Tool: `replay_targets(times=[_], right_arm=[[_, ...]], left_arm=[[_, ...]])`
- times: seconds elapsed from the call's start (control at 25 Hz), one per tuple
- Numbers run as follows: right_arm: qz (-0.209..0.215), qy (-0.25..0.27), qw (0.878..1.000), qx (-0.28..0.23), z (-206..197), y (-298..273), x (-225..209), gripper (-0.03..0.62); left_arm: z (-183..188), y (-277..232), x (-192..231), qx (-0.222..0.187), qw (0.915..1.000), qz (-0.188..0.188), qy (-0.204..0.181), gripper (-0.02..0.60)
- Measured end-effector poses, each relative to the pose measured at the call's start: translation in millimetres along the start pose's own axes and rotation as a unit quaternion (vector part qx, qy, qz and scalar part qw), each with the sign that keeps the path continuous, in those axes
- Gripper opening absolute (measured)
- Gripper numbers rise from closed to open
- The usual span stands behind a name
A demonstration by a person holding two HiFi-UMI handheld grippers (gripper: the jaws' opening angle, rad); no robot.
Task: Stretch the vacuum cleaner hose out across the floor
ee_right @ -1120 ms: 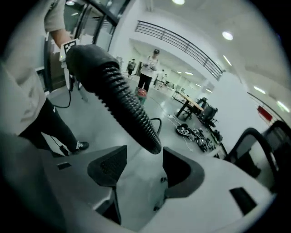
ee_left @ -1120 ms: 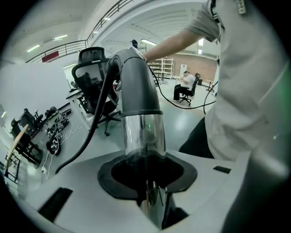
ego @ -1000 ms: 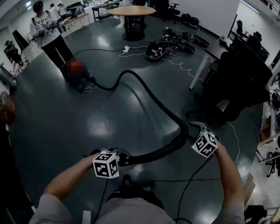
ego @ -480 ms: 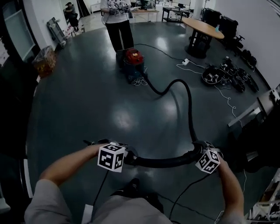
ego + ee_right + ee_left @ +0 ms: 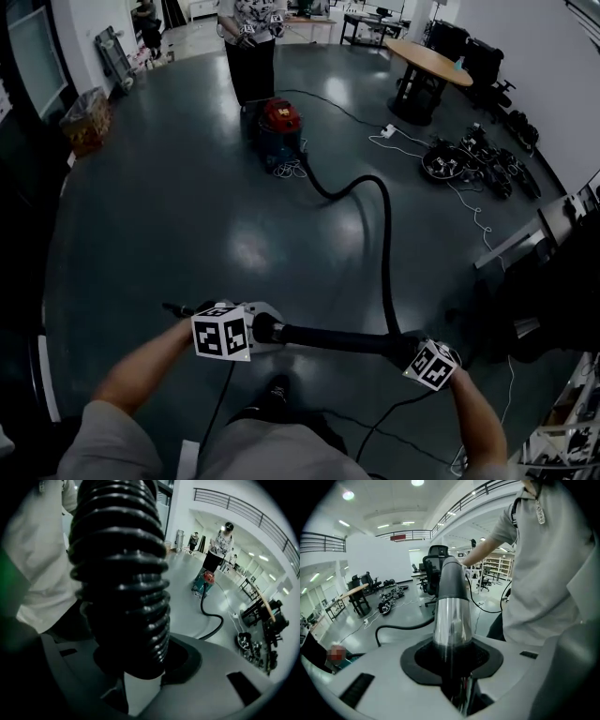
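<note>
Stretching is in hand: the left hand-held gripper (image 5: 255, 328) pinches the chrome end tube (image 5: 451, 616) of the vacuum hose (image 5: 385, 262), while the right hand-held gripper (image 5: 411, 349) is closing its jaws on the ribbed hose lying between them. From the vacuum cleaner (image 5: 279, 127) the hose loops just beside it, then runs well away to both grippers. Next, I judge, both must back away from the vacuum cleaner until that loop lies flat on the floor (image 5: 169, 216).
</note>
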State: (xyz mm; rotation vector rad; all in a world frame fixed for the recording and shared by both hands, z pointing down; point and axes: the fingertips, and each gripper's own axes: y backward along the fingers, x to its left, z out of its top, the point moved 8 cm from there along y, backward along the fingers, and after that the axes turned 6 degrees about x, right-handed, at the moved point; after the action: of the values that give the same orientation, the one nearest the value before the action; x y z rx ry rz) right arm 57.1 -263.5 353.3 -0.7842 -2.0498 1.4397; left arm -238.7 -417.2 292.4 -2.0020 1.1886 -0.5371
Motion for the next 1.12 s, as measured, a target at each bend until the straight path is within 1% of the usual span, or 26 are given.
replay_targets(times=[0.08,0.24,0.4,0.52,0.64,0.76,0.88,1.12], right_arm=[[0.026,-0.034,0.999,-0.008,-22,0,33,0.163],[0.071,-0.068,0.995,-0.032,-59,3,105,0.163],[0.1,-0.091,0.989,-0.063,-98,2,178,0.161],[0.114,-0.097,0.986,-0.075,-122,11,215,0.161],[0.135,-0.1,0.983,-0.077,-142,22,247,0.16],[0.155,-0.098,0.98,-0.077,-148,33,279,0.161],[0.168,-0.087,0.979,-0.073,-139,45,315,0.16],[0.167,-0.083,0.98,-0.064,-117,40,381,0.16]], left_arm=[[11,-5,-17,-0.01,0.9999,0.014,-0.002,0.129],[30,-21,-68,-0.008,0.9994,0.032,-0.003,0.129],[43,-38,-140,-0.003,0.9989,0.045,0.016,0.129],[56,-49,-185,0.001,0.998,0.053,0.034,0.129],[65,-58,-225,-0.001,0.9967,0.06,0.055,0.129],[66,-56,-261,-0.007,0.9948,0.073,0.071,0.129],[58,-41,-298,-0.012,0.993,0.085,0.082,0.129],[17,-27,-357,-0.026,0.9884,0.117,0.093,0.129]])
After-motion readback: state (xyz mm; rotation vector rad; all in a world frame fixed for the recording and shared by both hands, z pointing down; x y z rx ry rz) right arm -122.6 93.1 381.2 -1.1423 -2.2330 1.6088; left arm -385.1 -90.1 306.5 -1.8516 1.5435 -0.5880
